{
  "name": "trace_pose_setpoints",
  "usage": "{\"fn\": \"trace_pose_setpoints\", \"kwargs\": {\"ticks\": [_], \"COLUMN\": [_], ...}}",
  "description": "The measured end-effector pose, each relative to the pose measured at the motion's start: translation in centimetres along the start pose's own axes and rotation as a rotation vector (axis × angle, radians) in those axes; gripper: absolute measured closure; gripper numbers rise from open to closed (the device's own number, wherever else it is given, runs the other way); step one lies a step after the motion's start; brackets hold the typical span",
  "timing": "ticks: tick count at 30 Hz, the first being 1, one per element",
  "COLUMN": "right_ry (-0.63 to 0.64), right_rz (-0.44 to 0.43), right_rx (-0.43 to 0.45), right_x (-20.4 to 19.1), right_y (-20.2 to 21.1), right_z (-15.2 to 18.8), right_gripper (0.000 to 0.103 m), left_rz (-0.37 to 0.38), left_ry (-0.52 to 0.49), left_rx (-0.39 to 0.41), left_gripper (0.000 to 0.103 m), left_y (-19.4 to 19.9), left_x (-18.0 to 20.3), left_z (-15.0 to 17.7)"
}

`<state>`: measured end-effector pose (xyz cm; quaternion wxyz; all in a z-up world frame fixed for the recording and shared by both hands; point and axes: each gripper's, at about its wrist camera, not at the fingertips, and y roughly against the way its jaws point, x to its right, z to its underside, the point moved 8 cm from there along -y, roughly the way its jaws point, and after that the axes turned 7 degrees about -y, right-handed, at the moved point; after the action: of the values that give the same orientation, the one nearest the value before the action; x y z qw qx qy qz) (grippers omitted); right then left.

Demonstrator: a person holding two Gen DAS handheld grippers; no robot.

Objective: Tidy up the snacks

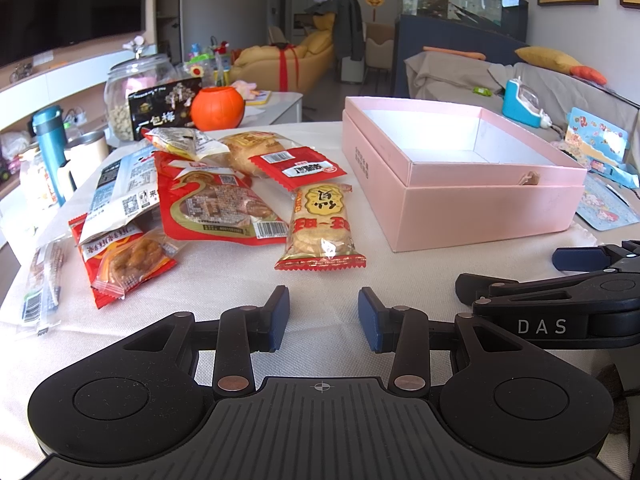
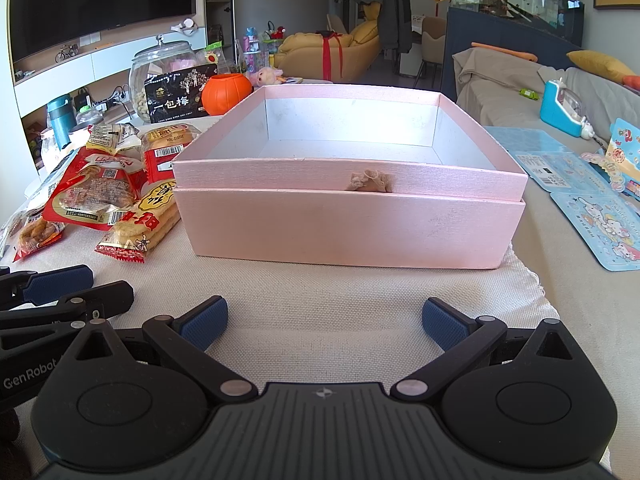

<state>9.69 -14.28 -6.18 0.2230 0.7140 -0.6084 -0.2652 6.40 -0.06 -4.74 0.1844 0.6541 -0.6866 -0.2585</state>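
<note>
Nearest to me, my left gripper [image 1: 323, 318] hangs low over the cloth-covered table [image 1: 224, 280] with its fingers spread and nothing between them. My right gripper [image 2: 323, 322] sits just to its right, fingers spread wider still, also holding nothing.

A little farther out, straight ahead of the left gripper, lies the rice cracker pack [image 1: 320, 228], its near end pointing at me. I judge it the easiest first pick. Left of it sprawls the rest of the snack pile: a big red pouch [image 1: 212, 204], a small red sachet [image 1: 298, 167] overlapping the pack's far end, and a twisted-pastry packet [image 1: 128, 258] at the near left.

To the right stands the pink box [image 2: 352, 232], open and empty (its body appears nested in its own lid), squarely in front of the right gripper.

The risks as I see them: the wrappers are slick and puffy, so a shallow pinch could slide off or crush the crackers. Dragging the pack may pull the overlapping sachet along. The two grippers sit close together, so swinging left toward the box could knock the right one.
</note>
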Motion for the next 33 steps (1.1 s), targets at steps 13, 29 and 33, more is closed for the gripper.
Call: {"fn": "trace_pose_setpoints", "kwargs": {"ticks": [13,29,33], "right_ry": [-0.001,0.028,0.032], "right_rz": [0.0,0.0,-0.009], "right_rx": [0.0,-0.182,-0.141], "right_x": [-0.1,-0.4,-0.6], "right_y": [0.0,-0.3,-0.2], "right_z": [0.0,0.2,0.2], "right_gripper": [0.0,0.0,0.0], "left_rz": [0.001,0.079,0.003], "left_ry": [0.001,0.117,0.174], "left_rx": [0.0,0.065,0.083], "left_gripper": [0.059,0.063,0.063], "left_y": [0.0,3.3,4.3], "left_x": [0.0,-8.9,-13.8], "left_z": [0.0,-1.4,-1.1]}}
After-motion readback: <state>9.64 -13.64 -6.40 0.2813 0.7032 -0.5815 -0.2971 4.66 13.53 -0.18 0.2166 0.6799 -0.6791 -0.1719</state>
